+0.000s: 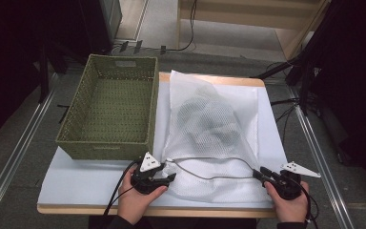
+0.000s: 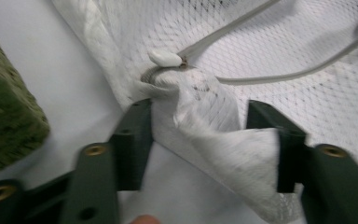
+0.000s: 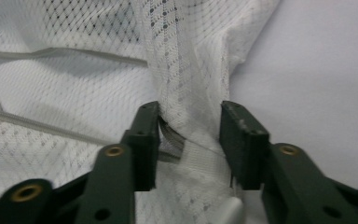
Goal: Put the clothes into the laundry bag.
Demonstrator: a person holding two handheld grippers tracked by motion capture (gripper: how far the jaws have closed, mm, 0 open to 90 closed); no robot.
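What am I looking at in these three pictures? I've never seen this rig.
A person holds a handheld tool in each hand. The high view looks down on the table; each other picture comes from a camera riding on one tool. A green woven basket sits beside a white mesh laundry bag with dark items inside. The left tool and right tool each straddle a bag corner near the zipper, jaws parted, fabric between them, not yet pinched.
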